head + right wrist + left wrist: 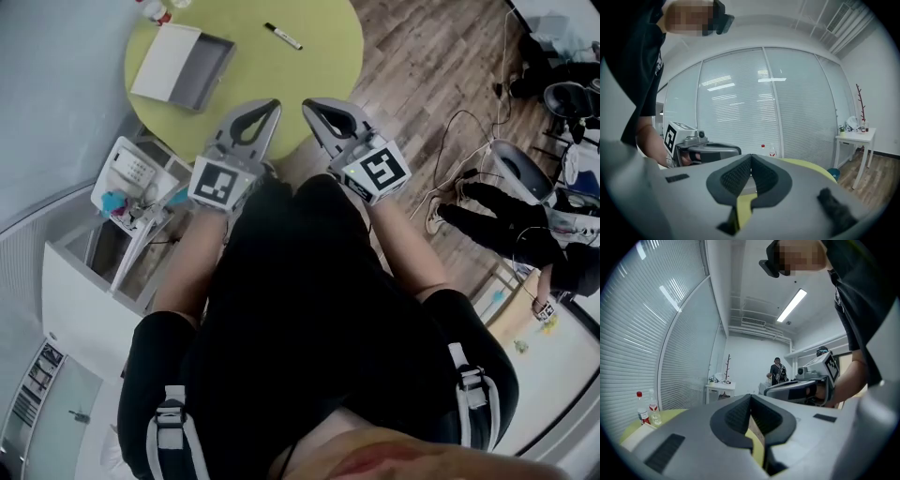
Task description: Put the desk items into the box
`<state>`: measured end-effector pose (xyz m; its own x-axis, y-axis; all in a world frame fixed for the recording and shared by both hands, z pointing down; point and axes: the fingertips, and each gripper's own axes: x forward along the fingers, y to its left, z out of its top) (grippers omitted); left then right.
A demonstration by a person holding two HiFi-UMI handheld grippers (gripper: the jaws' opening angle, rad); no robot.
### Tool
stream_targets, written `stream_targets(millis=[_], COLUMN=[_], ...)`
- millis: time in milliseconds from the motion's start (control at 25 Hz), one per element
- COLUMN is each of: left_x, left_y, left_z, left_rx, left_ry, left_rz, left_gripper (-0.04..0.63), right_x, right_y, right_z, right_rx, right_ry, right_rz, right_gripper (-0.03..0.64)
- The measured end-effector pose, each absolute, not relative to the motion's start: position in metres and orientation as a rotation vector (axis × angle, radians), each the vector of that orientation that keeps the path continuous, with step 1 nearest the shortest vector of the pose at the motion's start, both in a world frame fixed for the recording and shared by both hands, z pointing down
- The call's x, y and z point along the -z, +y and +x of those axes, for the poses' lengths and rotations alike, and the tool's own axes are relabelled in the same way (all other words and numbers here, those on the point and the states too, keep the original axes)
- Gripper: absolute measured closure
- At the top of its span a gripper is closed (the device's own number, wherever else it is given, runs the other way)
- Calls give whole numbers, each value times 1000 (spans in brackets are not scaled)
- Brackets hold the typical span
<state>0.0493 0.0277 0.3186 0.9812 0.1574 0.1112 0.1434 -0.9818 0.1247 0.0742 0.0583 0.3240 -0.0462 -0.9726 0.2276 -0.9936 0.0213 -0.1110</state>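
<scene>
**Both grippers shut and empty, marker dead ahead on the bench**

In the head view the left gripper [271,109] and the right gripper [308,106] are held side by side at the near edge of the round yellow-green bench [319,66]. Each gripper view shows the jaws pressed together with nothing between them, so neither tool carries anything yet.

The black-and-white marker [282,37] lies alone on the bench. It is at about 12 o'clock from the left jaws and about 11 o'clock from the right jaws, well apart from both. Its long axis runs from roughly 10 o'clock to 4 o'clock, so jaws coming straight forward would meet it at a slant. A slight turn of the wrist looks needed to close across its barrel.

The box [187,66] sits open at about 10 o'clock from the left gripper, on the bench's left side and apart from the marker.

Which gripper is nearer the marker is hard to judge through this steep wide-angle view; they look about equal. The left gripper has the shorter path on to the box.

Small bottles [155,11] stand at the far edge of the bench, partly cut off.
</scene>
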Motion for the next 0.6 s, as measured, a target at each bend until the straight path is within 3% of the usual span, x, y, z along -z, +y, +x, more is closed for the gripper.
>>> stream_targets(millis=[600], left_x=[-353], left_y=[-28], left_z=[132], left_rx=[-236], left_ry=[100], left_rz=[3016], left_gripper=[583], right_x=[-363], right_y=[8], right_z=[173], right_rx=[-460], right_ry=[-2233], right_rz=[2029], right_gripper=[600])
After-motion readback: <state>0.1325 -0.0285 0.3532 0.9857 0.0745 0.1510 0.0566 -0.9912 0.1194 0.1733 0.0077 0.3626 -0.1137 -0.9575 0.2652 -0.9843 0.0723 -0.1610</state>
